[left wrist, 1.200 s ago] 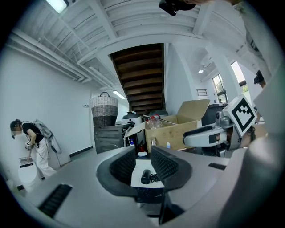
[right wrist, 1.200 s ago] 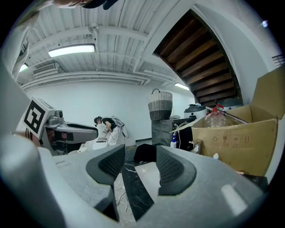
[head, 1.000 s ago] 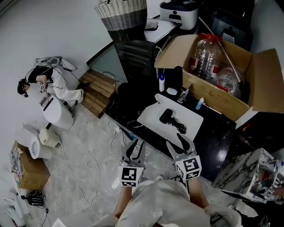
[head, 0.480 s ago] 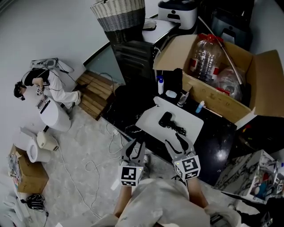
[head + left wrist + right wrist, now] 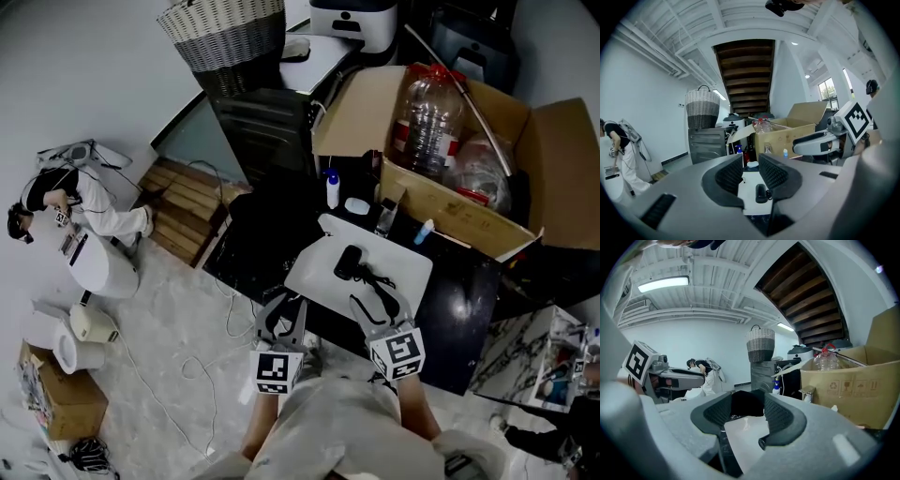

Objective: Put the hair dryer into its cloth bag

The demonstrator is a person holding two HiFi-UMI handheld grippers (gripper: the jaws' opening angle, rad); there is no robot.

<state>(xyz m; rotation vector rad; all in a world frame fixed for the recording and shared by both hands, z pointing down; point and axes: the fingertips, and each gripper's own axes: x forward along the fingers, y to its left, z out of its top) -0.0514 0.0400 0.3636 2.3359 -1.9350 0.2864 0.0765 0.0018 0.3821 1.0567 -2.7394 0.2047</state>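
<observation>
Since the hair dryer [image 5: 350, 262] lies on top of the flat white cloth bag [image 5: 314, 270] and not inside it, the step in hand looks like the approach. The left gripper [image 5: 283, 315] has its jaws partly apart with nothing between them, and the dryer sits well ahead at its 1 o'clock. The right gripper [image 5: 380, 302] is likewise about half open and empty, with the dryer at its 11 o'clock. To do this well, I would send the left one to the bag's edge to find and lift the mouth, which I cannot make out from here. The right one could then take the dryer by its barrel, minding the cord [image 5: 380, 277] coiled at the dryer's 4 o'clock so it does not snag.

At 8 o'clock of the head view, a small carton [image 5: 52, 389] on the floor holds a jumble too small to name. At 11 o'clock stands a wicker basket [image 5: 225, 28], its contents hidden. The bag looks empty, judging by its flatness. At 1 o'clock an open cardboard box [image 5: 450, 214] holds a large clear bottle [image 5: 427, 112] and a crumpled plastic bag [image 5: 483, 171].
</observation>
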